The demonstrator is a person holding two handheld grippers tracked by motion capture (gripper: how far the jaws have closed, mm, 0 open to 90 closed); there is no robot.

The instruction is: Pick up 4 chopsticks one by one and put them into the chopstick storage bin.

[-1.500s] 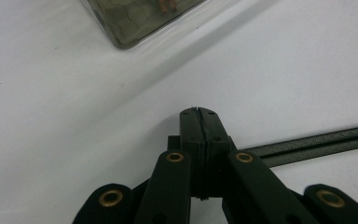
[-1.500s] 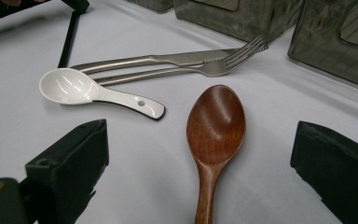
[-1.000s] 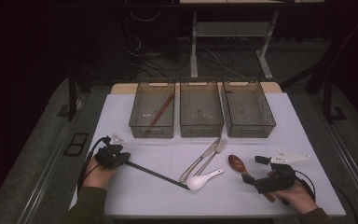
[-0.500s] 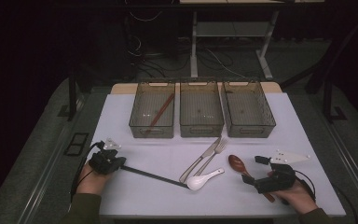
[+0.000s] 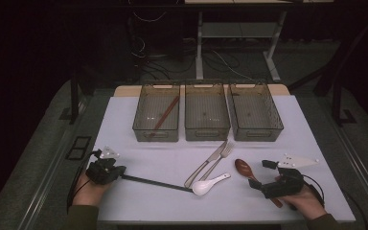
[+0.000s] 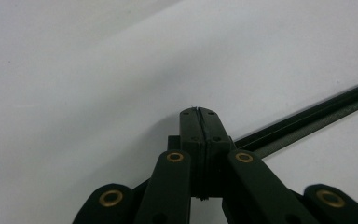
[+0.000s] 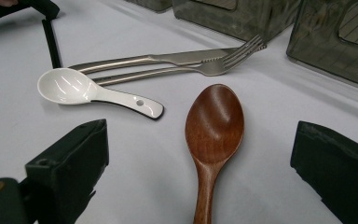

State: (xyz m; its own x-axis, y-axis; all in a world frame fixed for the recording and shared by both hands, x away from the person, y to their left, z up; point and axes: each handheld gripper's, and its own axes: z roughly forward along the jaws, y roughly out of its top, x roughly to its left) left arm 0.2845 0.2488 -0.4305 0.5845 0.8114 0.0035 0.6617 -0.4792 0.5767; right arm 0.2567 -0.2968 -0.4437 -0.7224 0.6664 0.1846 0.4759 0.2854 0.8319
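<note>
Item 1, my left gripper [image 5: 106,171]: low at the table's [image 5: 124,120] near-left corner, jaws clenched flat together with no gap. The black chopstick [image 5: 155,183] lies just beside their tip in the left gripper view, running away to the right; I cannot tell whether its end is pinched or merely alongside. Risk: if the end is only lightly caught, any drag lets it slip free, or swings the far tip.

Item 2, black chopstick's far tip: it ends touching or just short of the white ceramic spoon [image 5: 210,183]. Risk: a sideways pull on my end levers that tip into the spoon's bowl and pushes it toward the knife [image 5: 205,164] and fork [image 5: 218,160], which lie side by side just behind it.

Item 3, 3 wire-lined bins [image 5: 207,112] at the table's back: the leftmost holds 1 brown chopstick [image 5: 163,116], leaning corner to corner. Risk: a long stick carried by 1 end can catch the near rim and tip out.

Item 4, my right gripper [image 5: 267,178]: jaws released, standing wide, with the wooden spoon's [image 7: 213,135] handle between them and neither pad touching. Risk: closing off-centre rolls the rounded handle aside, and the bowl could swing into the white ceramic spoon nearby.
</note>
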